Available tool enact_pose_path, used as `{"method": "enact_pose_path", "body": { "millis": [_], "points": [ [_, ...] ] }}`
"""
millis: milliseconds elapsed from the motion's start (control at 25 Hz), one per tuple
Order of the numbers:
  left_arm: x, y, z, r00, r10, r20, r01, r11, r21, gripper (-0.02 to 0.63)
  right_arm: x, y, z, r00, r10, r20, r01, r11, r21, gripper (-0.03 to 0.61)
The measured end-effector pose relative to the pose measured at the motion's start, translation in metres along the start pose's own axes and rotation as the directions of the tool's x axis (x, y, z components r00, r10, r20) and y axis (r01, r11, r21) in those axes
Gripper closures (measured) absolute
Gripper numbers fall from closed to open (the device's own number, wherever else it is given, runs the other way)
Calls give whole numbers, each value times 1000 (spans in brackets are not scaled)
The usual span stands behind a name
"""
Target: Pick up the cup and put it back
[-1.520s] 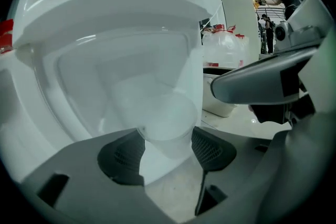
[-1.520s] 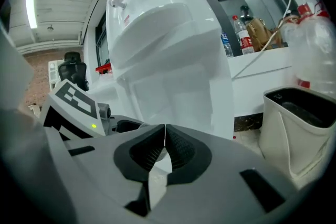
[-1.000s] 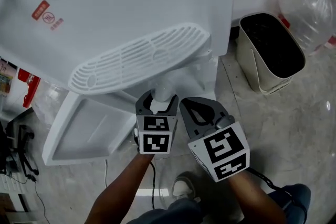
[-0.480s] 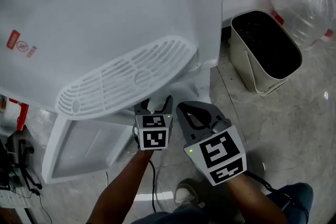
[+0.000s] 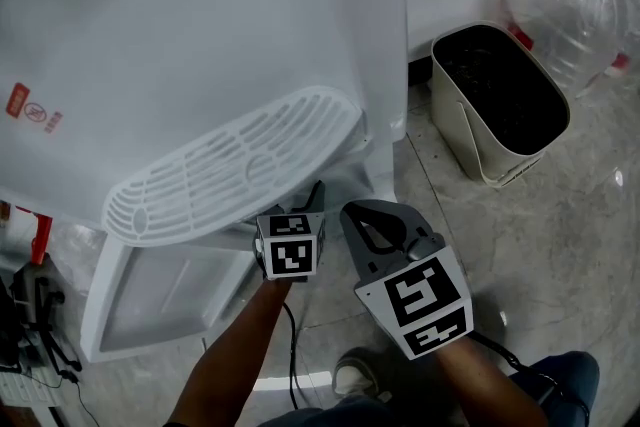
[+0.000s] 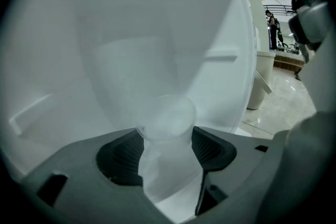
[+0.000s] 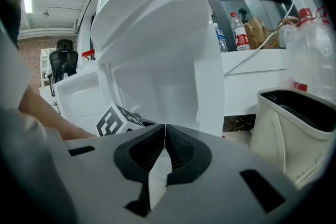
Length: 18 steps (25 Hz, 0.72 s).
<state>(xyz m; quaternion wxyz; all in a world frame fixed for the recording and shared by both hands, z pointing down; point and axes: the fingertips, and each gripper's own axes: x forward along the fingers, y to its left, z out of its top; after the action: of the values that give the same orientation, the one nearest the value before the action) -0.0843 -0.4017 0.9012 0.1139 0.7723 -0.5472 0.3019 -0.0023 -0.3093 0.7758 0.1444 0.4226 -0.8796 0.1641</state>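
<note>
The left tool [image 6: 167, 140] is closed on a clear plastic cup [image 6: 168, 120], its two dark pads pressed against the cup's sides just under the rim, with the cup's open mouth facing away from the camera toward the white inner wall of a large white machine [image 5: 200, 35]. In the head view this tool reaches toward 12 o'clock and its front end is tucked beneath the lower edge of the machine's slotted grille [image 5: 230, 165], so only its marker cube shows there and the cup itself is hidden. The grille's curved edge hangs close over the tool, leaving little room above it. At 8 o'clock from the left tool lies a shallow white tray [image 5: 95, 300], its raised rim near the person's forearm. The right tool [image 5: 372, 215] sits just beside the left one at its 3 o'clock, clear of the machine's corner edge, with its jaws pressed together at the tips and nothing between them. At 1 o'clock from the right tool a cream bin [image 5: 470, 130] with a dark inside stands on the grey floor [image 5: 560, 245], well apart from both tools, and a clear plastic bag [image 5: 565, 0] lies beyond it near the top right edge. The stretch of floor between the right tool and the bin is open. A shoe [image 5: 350, 377] shows at 6 o'clock, below the tools.
</note>
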Motion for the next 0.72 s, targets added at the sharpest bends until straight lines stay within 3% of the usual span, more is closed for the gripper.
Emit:
{"method": "enact_pose_path", "body": {
  "millis": [720],
  "points": [
    [5,-1,-17,1000,21,1,-21,1000,-23,328,-3,3,-9,1000,9,-22,-9,1000,1,557]
  ]
}}
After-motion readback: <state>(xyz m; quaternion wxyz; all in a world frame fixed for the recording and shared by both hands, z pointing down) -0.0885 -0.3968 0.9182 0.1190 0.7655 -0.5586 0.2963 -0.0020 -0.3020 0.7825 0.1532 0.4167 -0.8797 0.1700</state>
